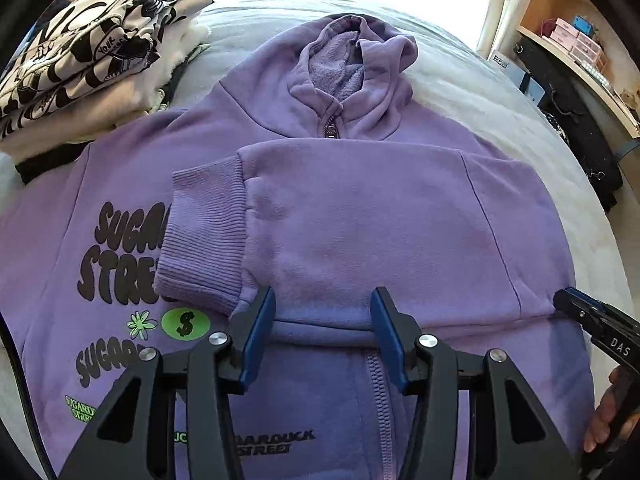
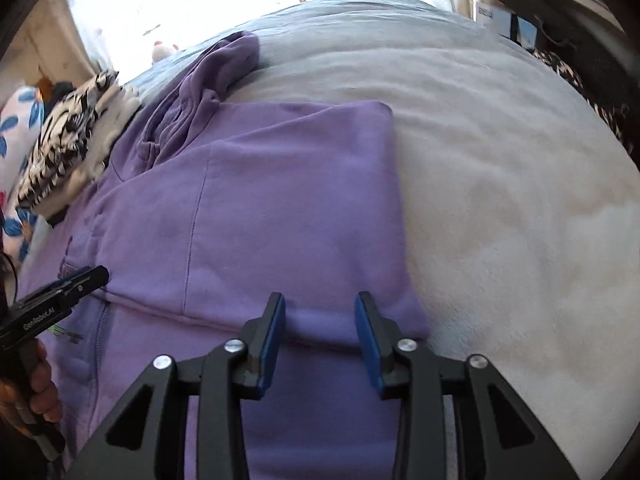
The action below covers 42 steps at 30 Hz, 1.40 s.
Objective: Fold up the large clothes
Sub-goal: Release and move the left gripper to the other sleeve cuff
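Through the left wrist camera, my left gripper [image 1: 323, 300] has its jaws apart with nothing between them, poised over the lower edge of the folded-in sleeve [image 1: 360, 232] of the purple hoodie [image 1: 120, 184]. The hoodie lies flat on the bed [image 1: 500, 92], its long axis running straight ahead of the jaws, hood [image 1: 352, 60] at the far end, zipper [image 1: 380, 400] directly beneath them. The ribbed cuff [image 1: 200, 236] sits ahead and left of the jaws; the unfolded half with the printed lettering spreads further left, so I judge that side is nearer this hand. A stack of folded clothes [image 1: 88, 56] rests far left; shelving [image 1: 580, 40] stands far right.

Through the right wrist camera, my right gripper [image 2: 320, 316] also has its jaws apart and empty, just over the folded fold-line. The hoodie's right edge runs ahead and right of the jaws, then pale bed cover. The left gripper enters at far left.
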Motion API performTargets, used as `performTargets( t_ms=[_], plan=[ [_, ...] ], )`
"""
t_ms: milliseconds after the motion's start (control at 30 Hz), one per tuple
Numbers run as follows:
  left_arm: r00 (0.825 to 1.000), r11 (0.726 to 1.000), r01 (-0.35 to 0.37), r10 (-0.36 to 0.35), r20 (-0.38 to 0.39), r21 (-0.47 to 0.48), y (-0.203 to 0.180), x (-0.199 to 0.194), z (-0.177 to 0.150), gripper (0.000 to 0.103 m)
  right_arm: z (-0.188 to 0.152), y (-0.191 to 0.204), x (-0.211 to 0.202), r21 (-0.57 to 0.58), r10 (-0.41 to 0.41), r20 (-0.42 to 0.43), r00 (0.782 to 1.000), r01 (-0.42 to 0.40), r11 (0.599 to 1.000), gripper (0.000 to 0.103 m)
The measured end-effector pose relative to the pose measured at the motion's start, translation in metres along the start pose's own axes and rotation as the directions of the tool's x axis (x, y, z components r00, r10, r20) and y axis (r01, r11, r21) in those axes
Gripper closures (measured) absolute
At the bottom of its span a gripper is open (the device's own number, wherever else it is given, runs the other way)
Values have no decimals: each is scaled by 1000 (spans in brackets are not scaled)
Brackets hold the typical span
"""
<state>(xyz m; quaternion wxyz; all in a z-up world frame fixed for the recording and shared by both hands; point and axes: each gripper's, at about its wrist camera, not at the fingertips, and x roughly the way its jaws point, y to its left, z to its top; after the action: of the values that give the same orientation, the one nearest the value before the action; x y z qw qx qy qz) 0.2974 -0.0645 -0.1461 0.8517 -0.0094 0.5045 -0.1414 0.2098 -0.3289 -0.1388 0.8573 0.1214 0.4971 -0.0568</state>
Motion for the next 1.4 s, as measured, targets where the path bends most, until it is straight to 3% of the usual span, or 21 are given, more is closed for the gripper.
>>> performTargets(
  t_ms=[200,400,533,900,1000,1400],
  plan=[
    [999,998,-53,52,10,24,-9,-6,-6,54,-5,17,1,-21,-80,6,997,80,997,67],
    [998,998,-66,66,10,-5,-7,-26,-13,54,-10,24,-23,12,5,14,1000,-5,1000,67],
    [996,996,-90,90,16,-6,-11,-48,-22,54,-21,36,-45,21,15,40,999,-16,1000,67],
    [988,990,-139,140,58,-24,-15,-128,-73,50,-64,71,-91,26,79,56,995,-81,996,66],
    [981,984,-177,178,76,-20,-8,-149,-88,44,-77,80,-98,21,101,45,994,-102,995,66],
    [979,978,-187,193,70,-94,57,-200,-126,44,-106,147,-128,-143,88,50,995,-80,986,66]
  ],
)
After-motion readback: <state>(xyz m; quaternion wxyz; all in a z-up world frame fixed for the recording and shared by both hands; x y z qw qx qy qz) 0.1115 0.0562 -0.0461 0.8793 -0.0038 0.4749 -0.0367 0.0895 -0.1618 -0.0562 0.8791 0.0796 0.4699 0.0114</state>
